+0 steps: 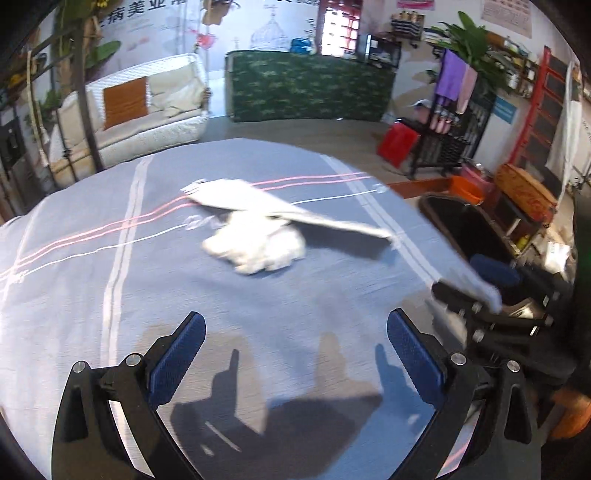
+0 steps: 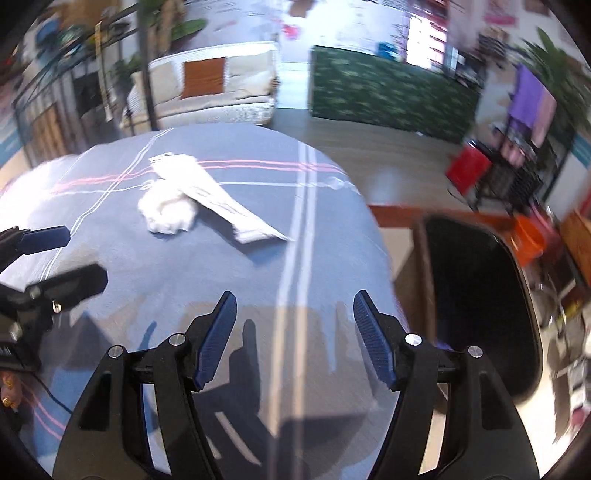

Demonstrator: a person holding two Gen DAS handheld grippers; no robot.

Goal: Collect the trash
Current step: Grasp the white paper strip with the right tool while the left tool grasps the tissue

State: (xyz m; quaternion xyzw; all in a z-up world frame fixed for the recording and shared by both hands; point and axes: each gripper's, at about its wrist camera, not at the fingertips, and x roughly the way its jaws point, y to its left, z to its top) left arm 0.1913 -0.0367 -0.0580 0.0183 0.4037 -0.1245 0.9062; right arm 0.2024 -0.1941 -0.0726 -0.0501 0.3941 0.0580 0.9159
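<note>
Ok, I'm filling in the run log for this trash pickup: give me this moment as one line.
left gripper: open, empty | right gripper: open, empty | crumpled tissue and flat wrapper: on tablecloth | black bin: beside table

Chinese characters are running along the top of the white wall mural [image 1: 155,14] behind the sofa in the left wrist view; the large grey ones are reading "病美业", with a further character on each side being cut off or too blurred to make out. Smaller lines of print are sitting under them, too fine to read. A pink poster [image 1: 508,14] high on the right wall is showing rows of print that are staying illegible, and the folded paper [image 2: 218,195] on the table is carrying lines of small dark print that are also blurring beyond reading in both views.
</note>
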